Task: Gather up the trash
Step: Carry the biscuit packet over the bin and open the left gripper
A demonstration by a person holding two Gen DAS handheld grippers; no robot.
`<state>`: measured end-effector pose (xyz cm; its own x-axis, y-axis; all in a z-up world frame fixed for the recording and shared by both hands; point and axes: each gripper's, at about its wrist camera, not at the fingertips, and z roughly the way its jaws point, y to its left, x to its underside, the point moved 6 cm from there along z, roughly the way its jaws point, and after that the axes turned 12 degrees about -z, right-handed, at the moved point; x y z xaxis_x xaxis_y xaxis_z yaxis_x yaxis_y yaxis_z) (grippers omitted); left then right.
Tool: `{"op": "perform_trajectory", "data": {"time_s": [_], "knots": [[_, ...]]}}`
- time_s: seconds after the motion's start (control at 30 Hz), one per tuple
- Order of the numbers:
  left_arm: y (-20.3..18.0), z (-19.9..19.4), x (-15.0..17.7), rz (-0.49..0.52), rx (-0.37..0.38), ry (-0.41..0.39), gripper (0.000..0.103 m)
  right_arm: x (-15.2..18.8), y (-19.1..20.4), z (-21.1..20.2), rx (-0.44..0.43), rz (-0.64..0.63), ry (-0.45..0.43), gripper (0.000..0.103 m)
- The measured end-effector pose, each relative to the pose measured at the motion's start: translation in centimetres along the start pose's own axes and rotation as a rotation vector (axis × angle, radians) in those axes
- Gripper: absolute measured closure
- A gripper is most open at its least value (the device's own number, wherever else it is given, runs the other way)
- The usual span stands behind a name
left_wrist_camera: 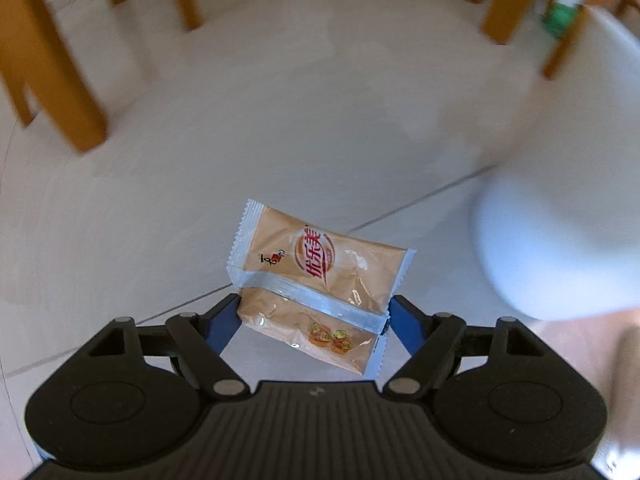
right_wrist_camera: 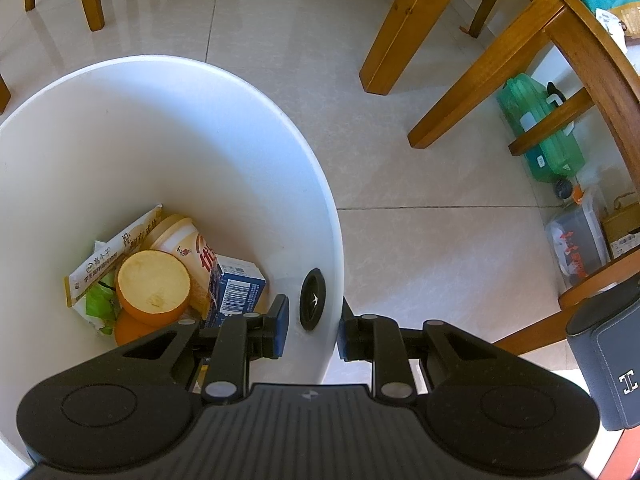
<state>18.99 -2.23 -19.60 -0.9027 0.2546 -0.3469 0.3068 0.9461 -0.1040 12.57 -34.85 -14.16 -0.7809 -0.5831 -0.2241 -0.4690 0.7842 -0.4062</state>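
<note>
The left claw (left_wrist_camera: 314,316) points steeply down toward the floor, its two blue-padded fingers (left_wrist_camera: 224,322) spread fairly wide. Both pads press on opposite edges of a snack packet (left_wrist_camera: 320,280), which hangs clear of the floor between them, its far part sticking out beyond the fingertips.

The right claw (right_wrist_camera: 312,328) also points steeply down, its jaws drawn in narrow. They pinch the near wall of a white bin (right_wrist_camera: 160,140): the left finger (right_wrist_camera: 280,326) sits inside the wall, the right finger outside it.
</note>
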Motion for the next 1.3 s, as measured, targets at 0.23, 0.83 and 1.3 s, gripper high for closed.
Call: {"op": "perform_trajectory", "data": {"time_s": [0.23,0.83,1.3], "knots": [[-6.3,-8.7,-0.3,0.140,0.071,-0.043,0.023,0.1,0.1,-0.1,0.013,-0.015,-0.011,0.074],[-19.2,-16.7,-6.5,0.303,0.271,-0.199,0.015,0.1,-0.2,-0.1,-0.025,0.021,-0.026,0.076],[-19.8,-16.0,-4.6,0.342,0.164,-0.266,0.006,0.1,-0.4,-0.1,-0.052,0.022,-0.032,0.076]]}}
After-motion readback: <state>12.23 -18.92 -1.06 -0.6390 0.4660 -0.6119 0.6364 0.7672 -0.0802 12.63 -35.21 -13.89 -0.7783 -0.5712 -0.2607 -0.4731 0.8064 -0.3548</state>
